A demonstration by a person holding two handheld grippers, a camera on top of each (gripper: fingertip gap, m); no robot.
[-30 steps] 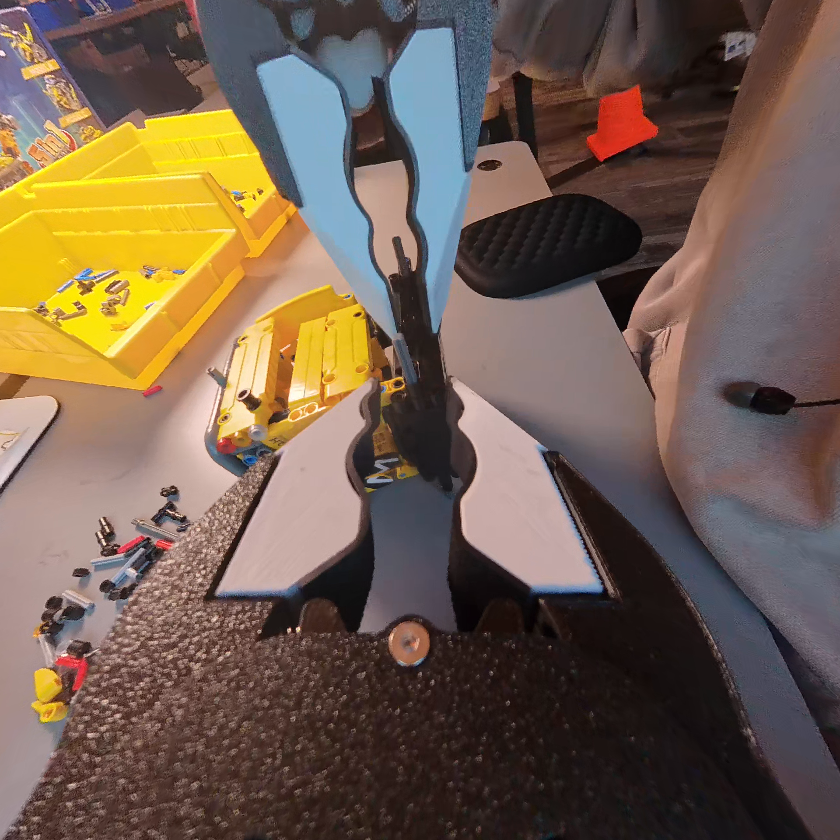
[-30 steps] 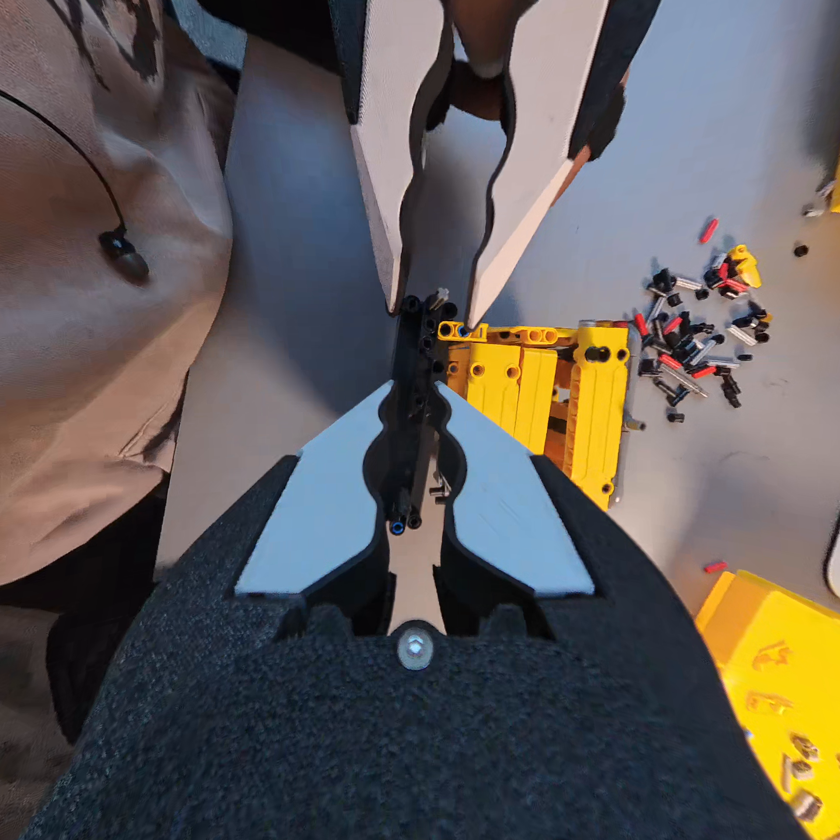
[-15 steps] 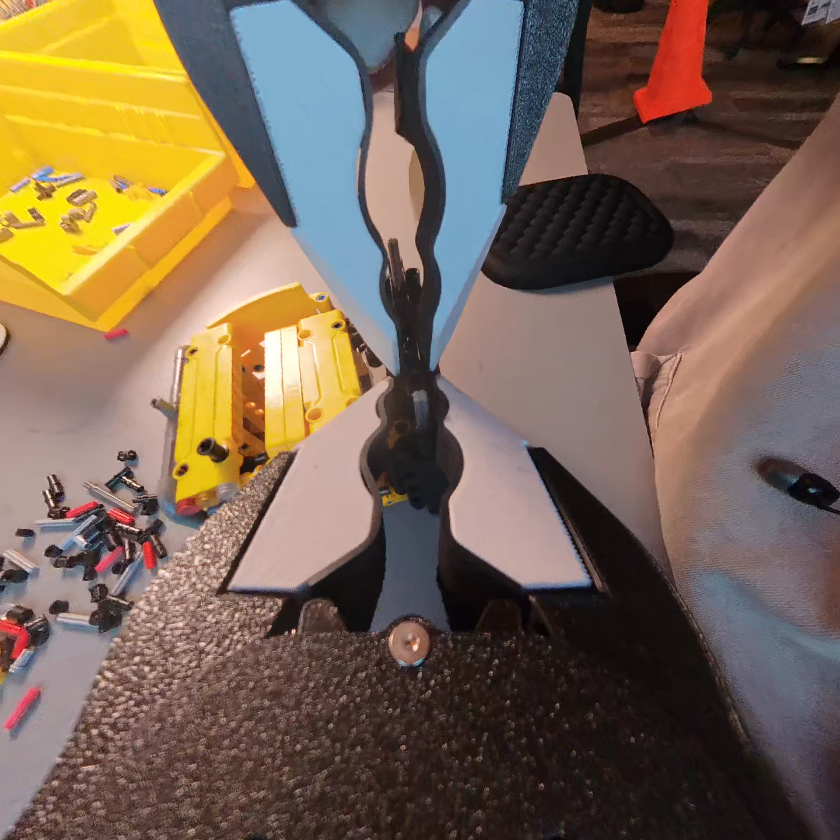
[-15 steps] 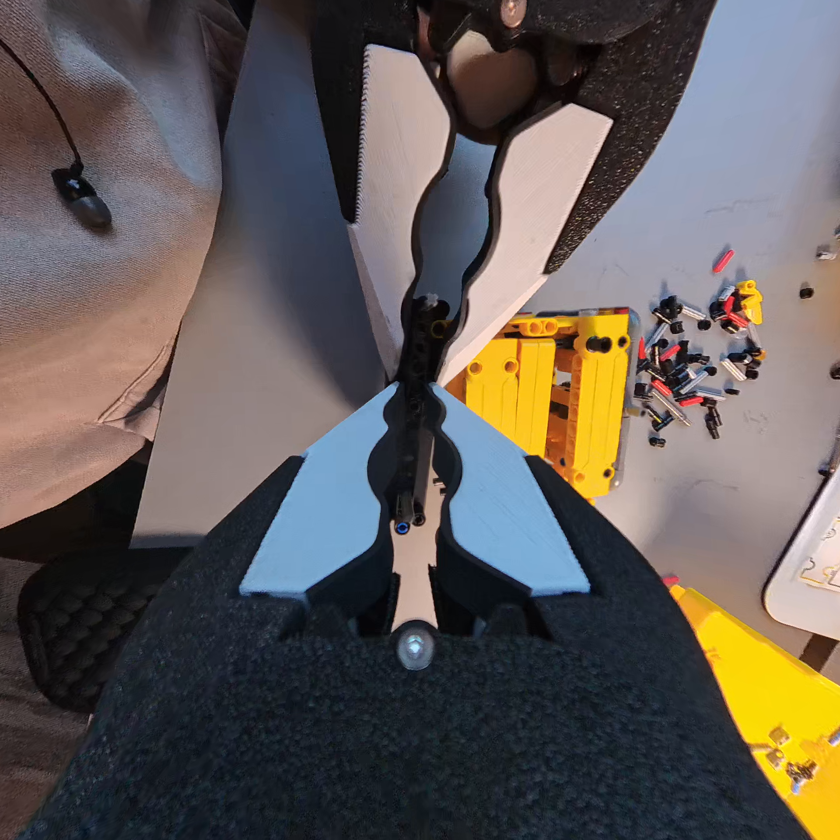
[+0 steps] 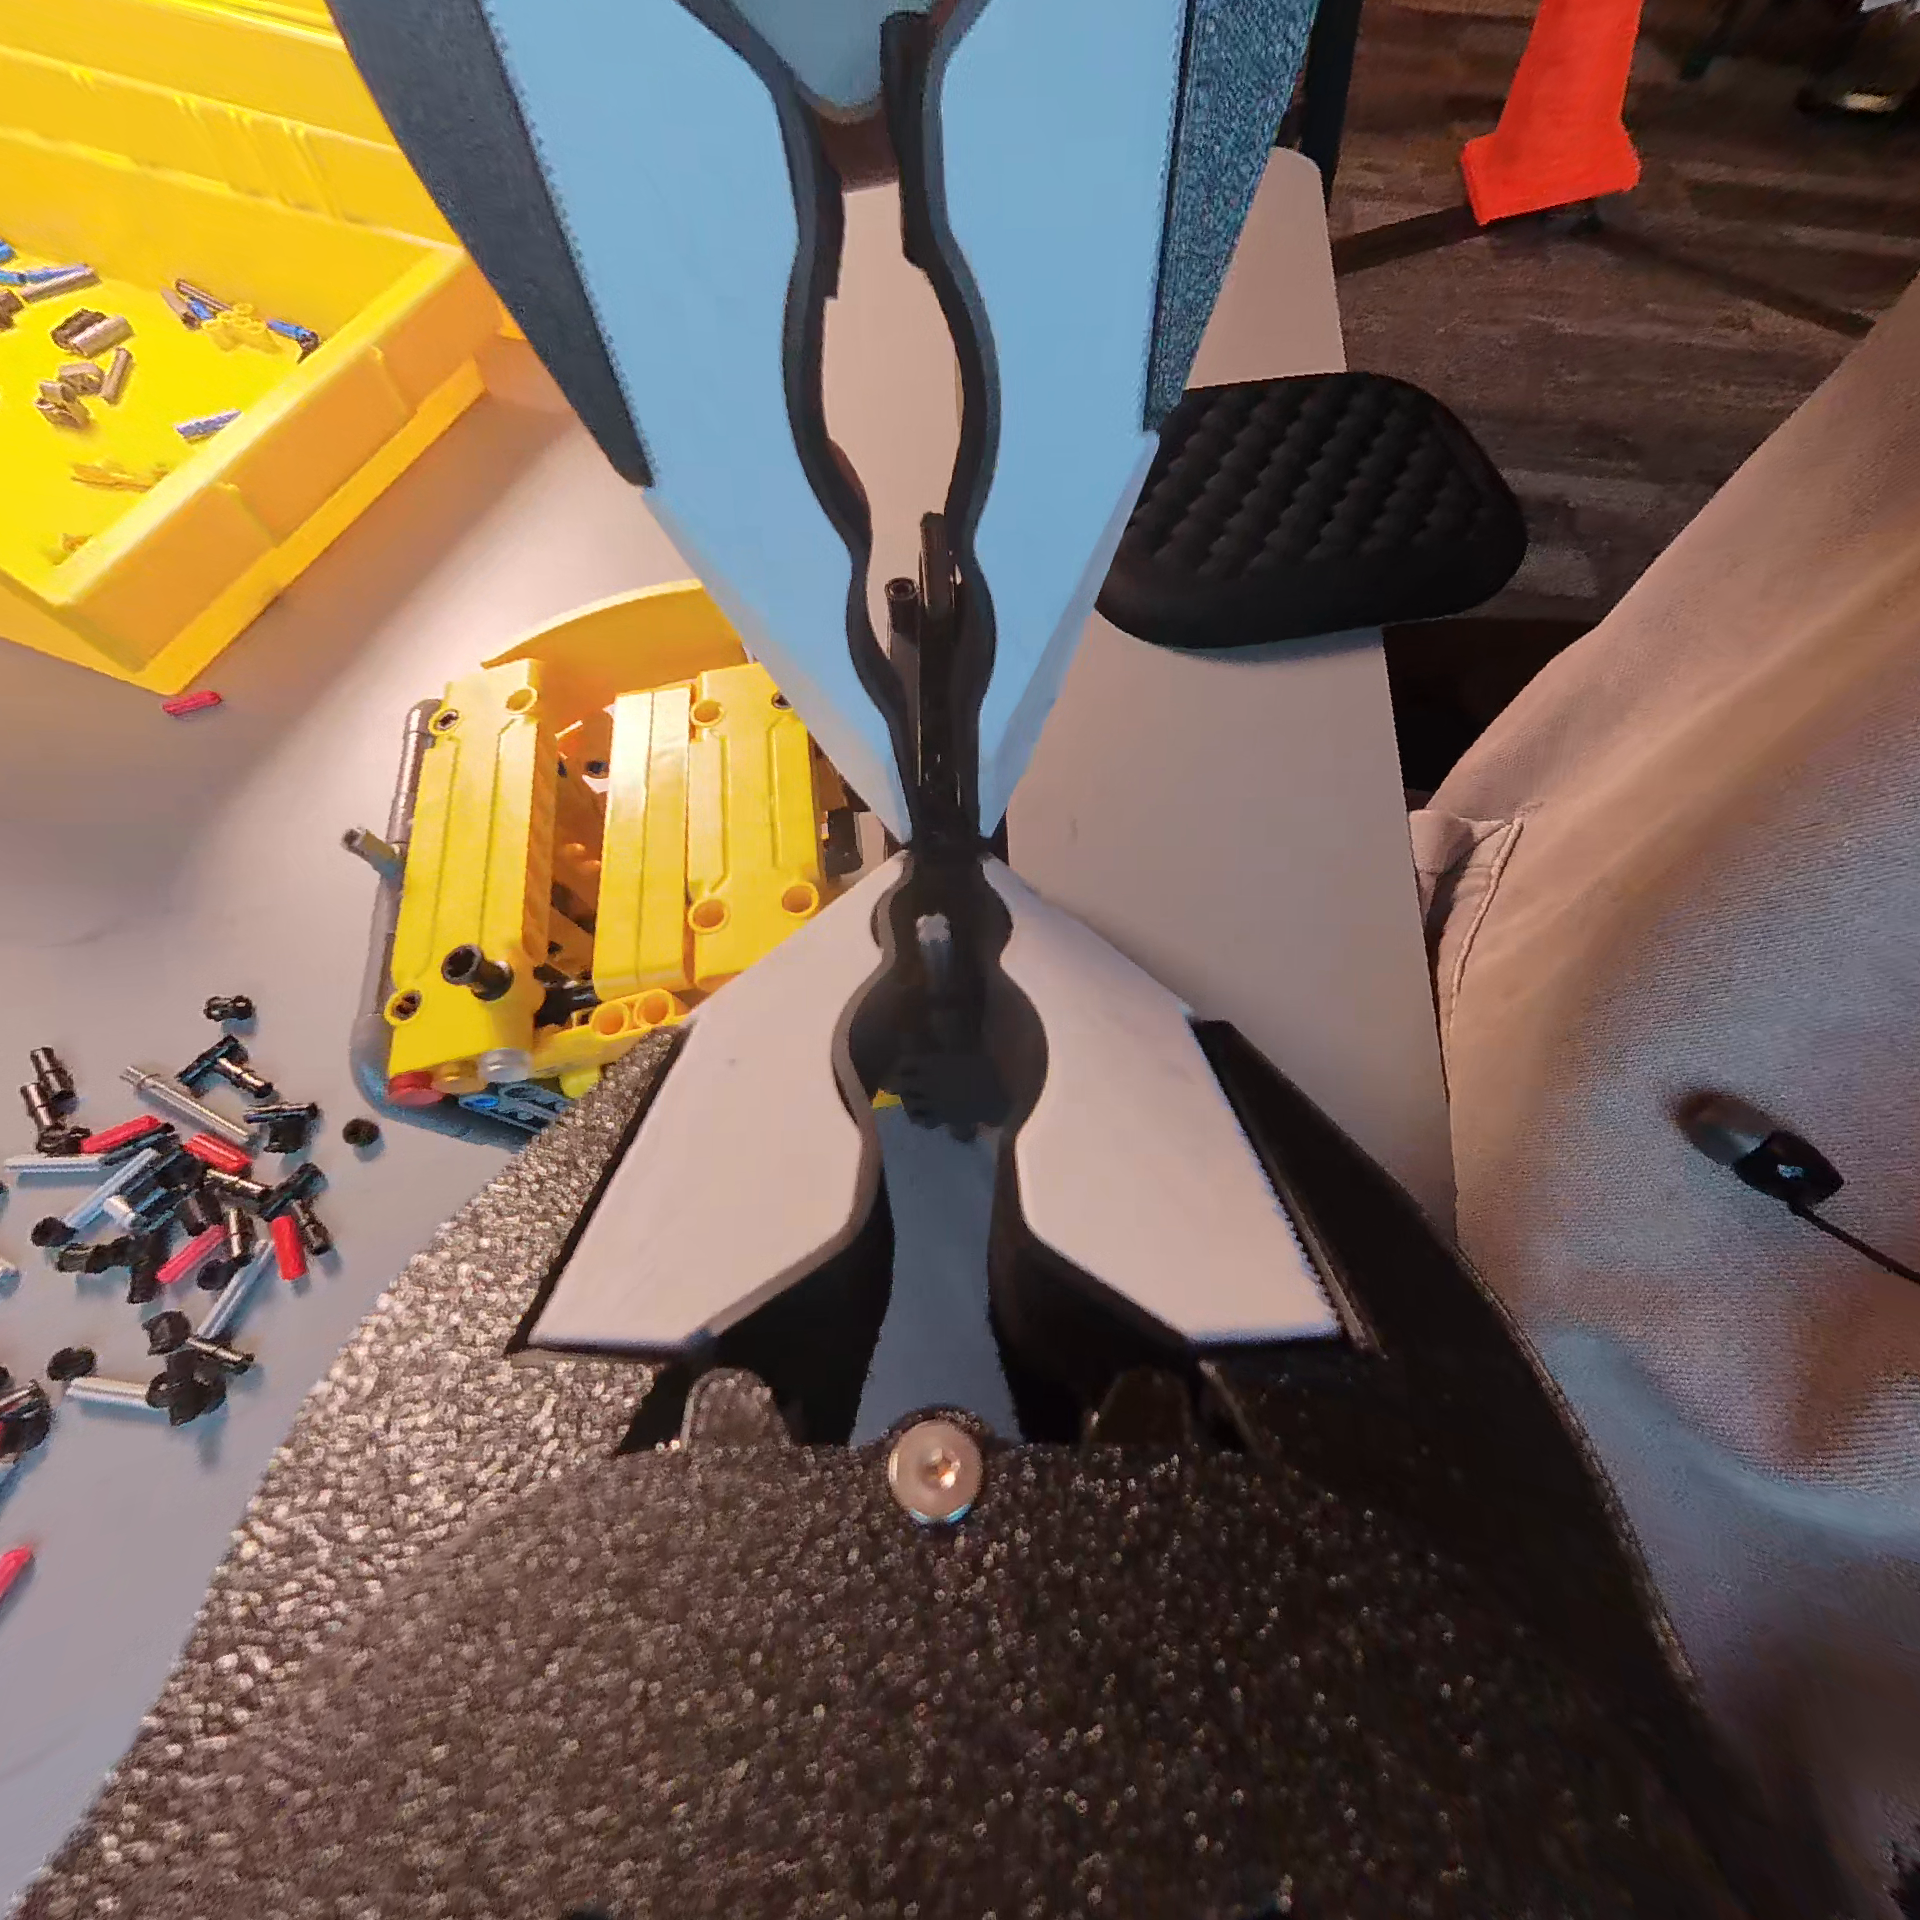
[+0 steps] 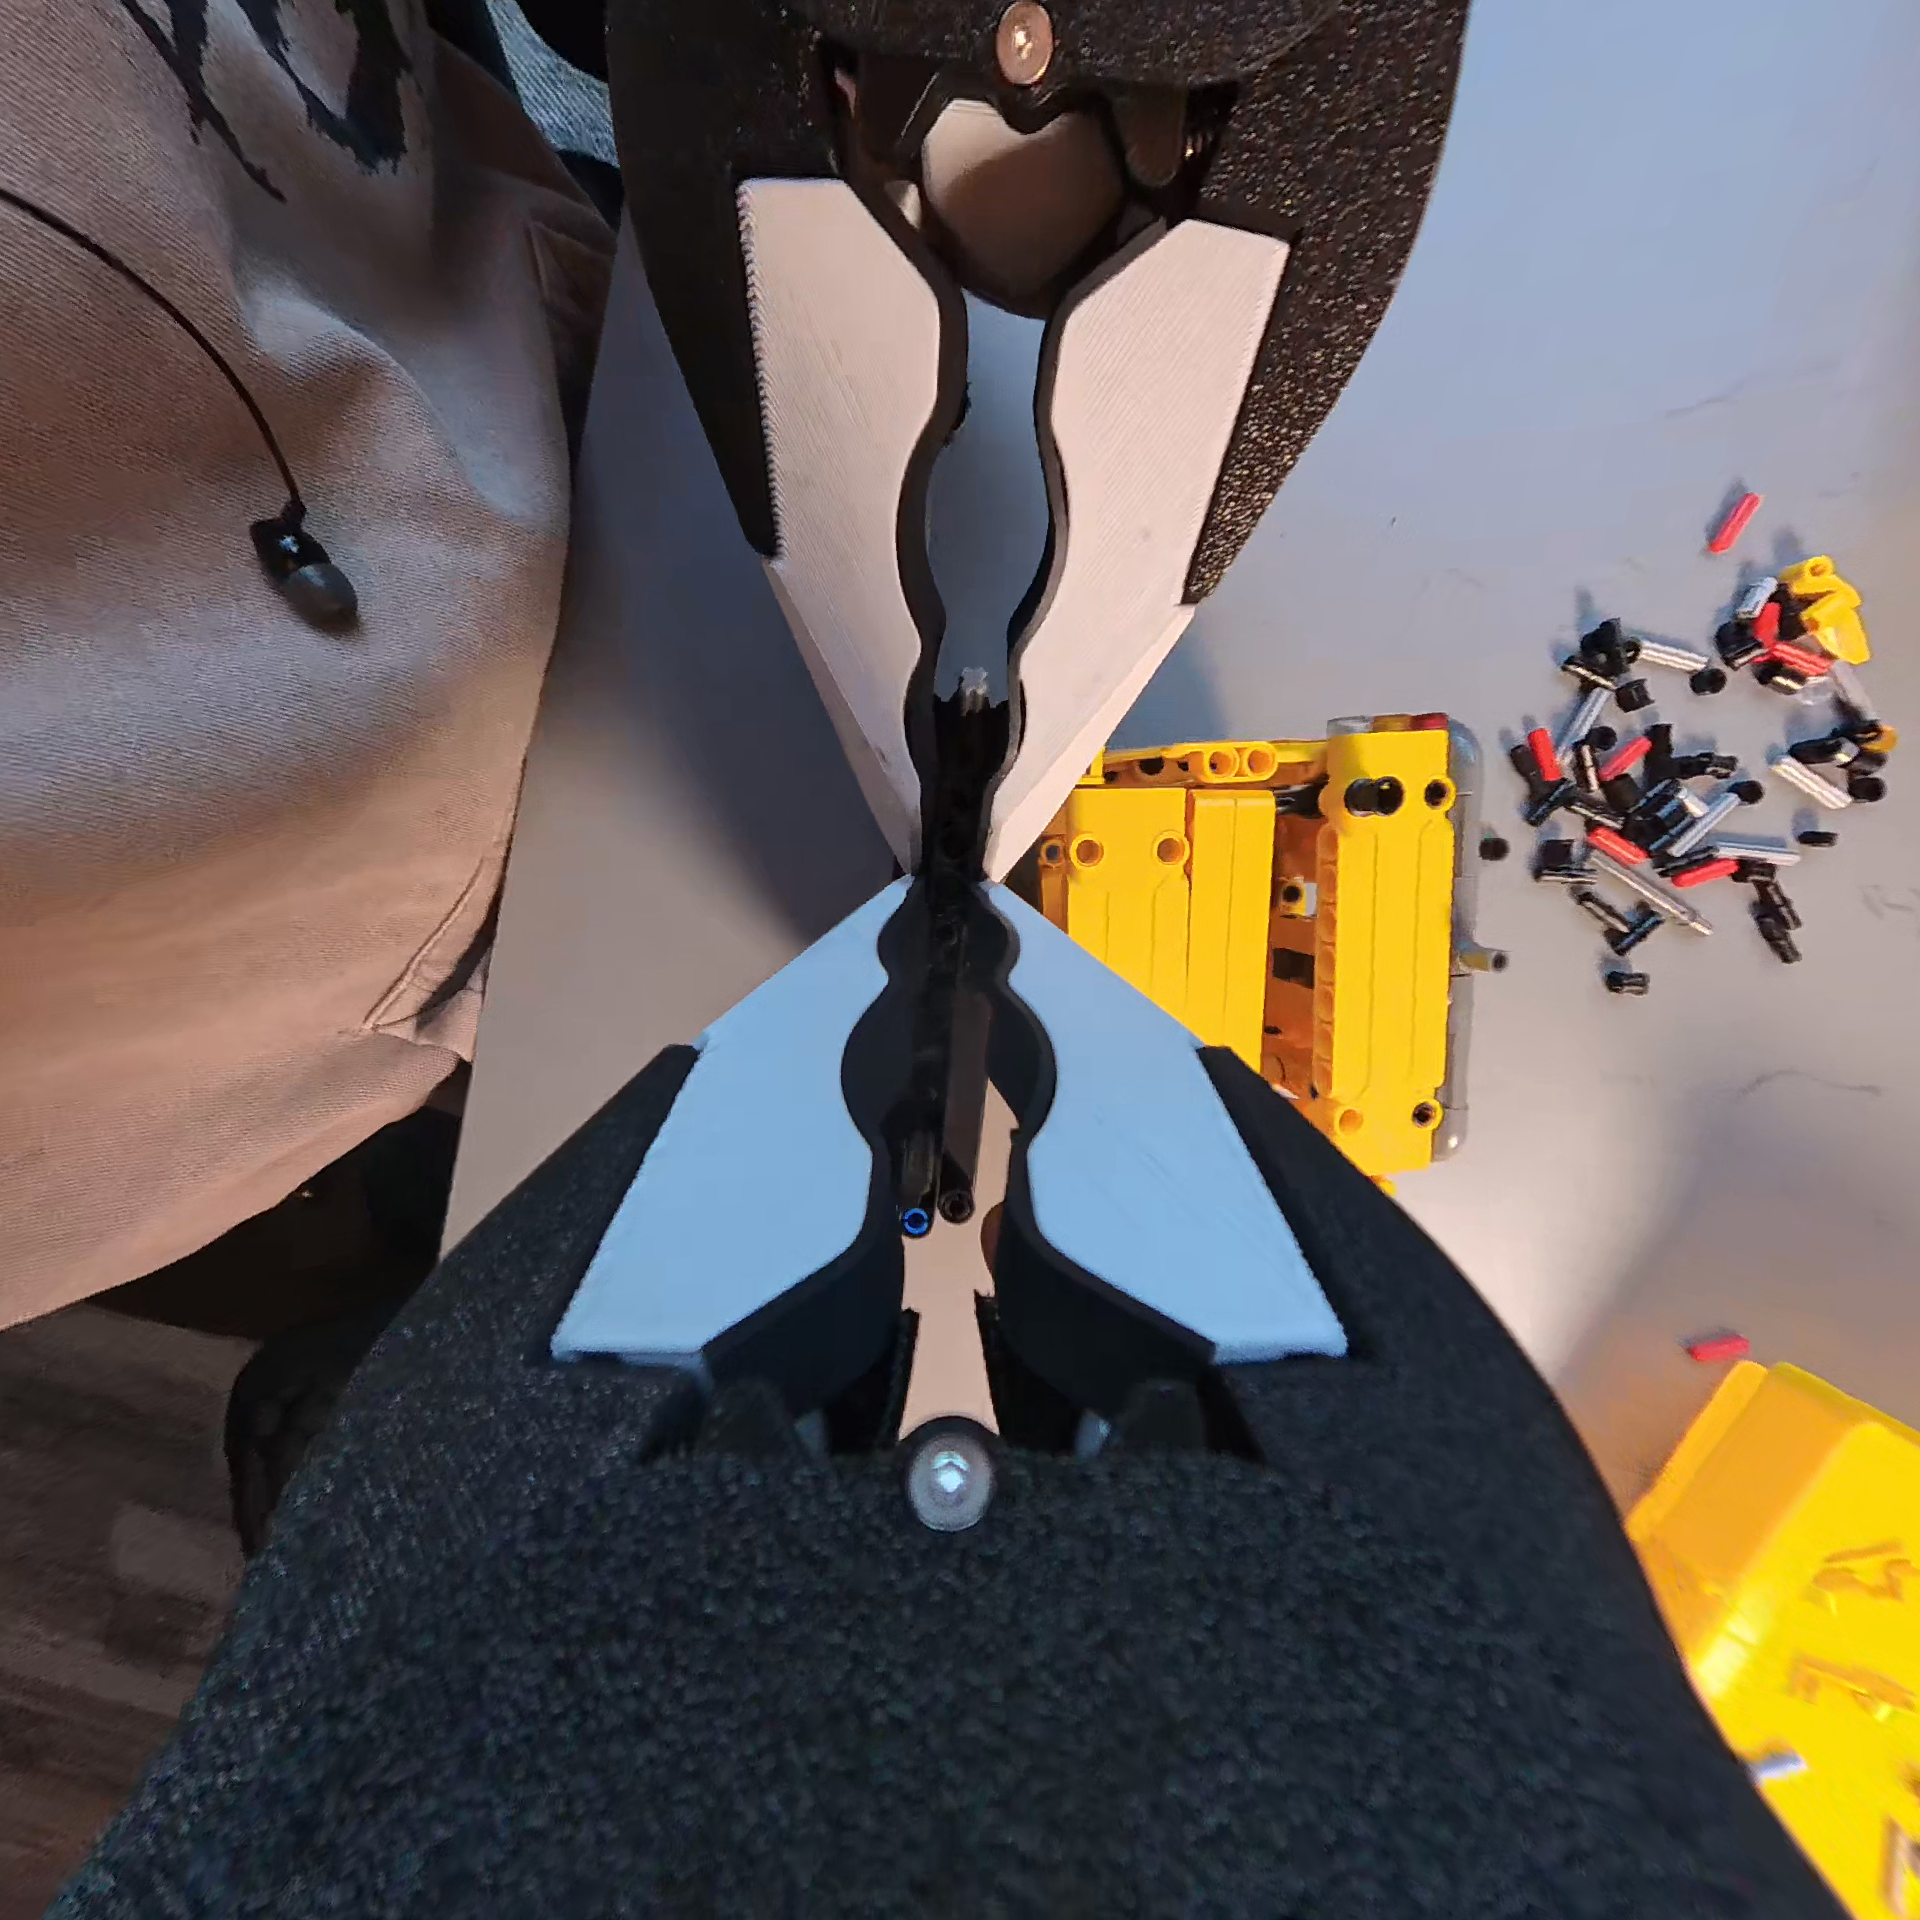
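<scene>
A long black building-block piece (image 5: 940,997) is held above the grey table (image 5: 1195,831), clamped from both ends. My left gripper (image 5: 943,868) is shut on its near end. My right gripper (image 5: 943,821) comes in from the top, tip to tip with the left, and is shut on the other end. In the right wrist view, my right gripper (image 6: 948,888) grips the black piece (image 6: 951,1039), whose two tube ends show between its fingers. The left gripper (image 6: 948,852) meets it from above. A yellow block model (image 5: 623,852) lies on the table just left of the tips.
Loose black, red and grey pins (image 5: 177,1195) lie scattered left of the yellow model (image 6: 1299,935). Yellow bins (image 5: 208,364) with small parts stand at the back left. A black padded armrest (image 5: 1320,509) and an orange cone (image 5: 1548,114) lie beyond the table. A person's beige garment (image 5: 1714,831) is on the right. My left and right fingertips are right by each other.
The two grippers have drawn together until their tips meet, and the left fingers have closed on the black piece. The piece has moved away from the yellow model.
</scene>
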